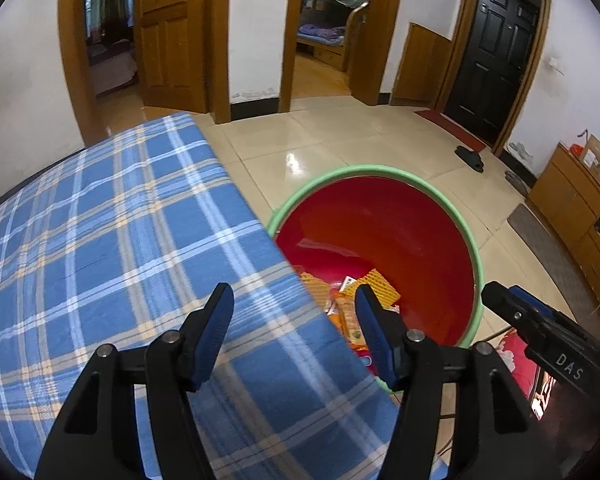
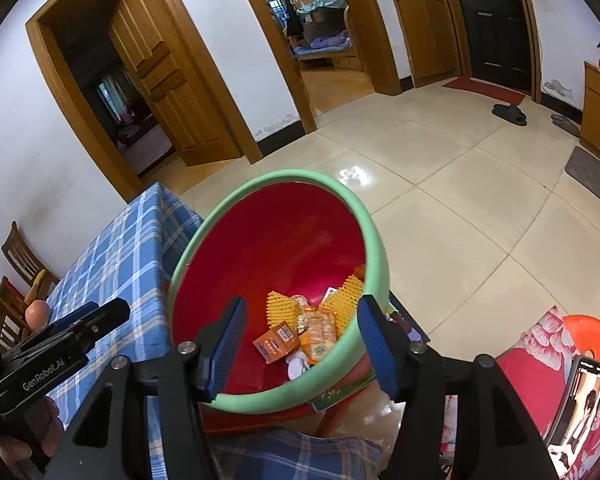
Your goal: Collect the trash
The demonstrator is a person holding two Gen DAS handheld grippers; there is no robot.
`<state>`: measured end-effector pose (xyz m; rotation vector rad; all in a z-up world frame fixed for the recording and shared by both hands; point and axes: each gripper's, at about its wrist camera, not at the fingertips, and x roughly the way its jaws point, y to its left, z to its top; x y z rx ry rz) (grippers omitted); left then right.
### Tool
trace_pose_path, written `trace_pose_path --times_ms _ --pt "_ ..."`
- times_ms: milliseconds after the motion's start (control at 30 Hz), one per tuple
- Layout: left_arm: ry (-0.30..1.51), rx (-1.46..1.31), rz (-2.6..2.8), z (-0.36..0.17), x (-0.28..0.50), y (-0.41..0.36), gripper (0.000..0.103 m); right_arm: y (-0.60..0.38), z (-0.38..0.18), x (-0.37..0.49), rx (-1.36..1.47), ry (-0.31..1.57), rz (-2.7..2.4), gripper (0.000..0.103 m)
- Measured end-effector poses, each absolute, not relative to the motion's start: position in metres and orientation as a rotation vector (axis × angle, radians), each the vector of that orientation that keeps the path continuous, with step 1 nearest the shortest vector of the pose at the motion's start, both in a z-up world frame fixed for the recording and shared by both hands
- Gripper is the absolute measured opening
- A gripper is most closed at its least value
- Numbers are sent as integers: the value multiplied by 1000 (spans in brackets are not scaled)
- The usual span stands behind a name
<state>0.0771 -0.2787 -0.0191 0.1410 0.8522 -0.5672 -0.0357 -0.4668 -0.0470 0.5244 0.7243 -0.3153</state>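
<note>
In red basin (image 2: 276, 240): two yellow nets (image 2: 284, 307) | one orange box (image 2: 277, 345)

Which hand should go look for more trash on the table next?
Probably the left. Its hand-held gripper hangs open and empty over the checked table, at its edge. The right hand-held gripper, also open and empty, hangs over the bin, where the trash lies. No trash shows on the table.

Left gripper (image 1: 294, 312) showing black linkage arms, silver pivot screws, ribbed blue pads (image 1: 374, 332). Right gripper (image 2: 300, 322) looking identical; its body at 4 o'clock in left view reading "DAS". Left body at 8 o'clock in right view reading "GenRobot.AI".
</note>
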Motion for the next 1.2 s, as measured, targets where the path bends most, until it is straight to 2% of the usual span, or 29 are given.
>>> trace_pose_path --times_ms 233,967,1200 --pt "845 117 -509 -11 76 -253 64 -448 -37 -31 502 719 -286 69" --pt "794 47 -245 4 62 -143 82 -361 -8 -21 388 711 -142 86" --pt "783 31 -186 7 55 -117 84 -332 -3 -19 348 703 -105 90"
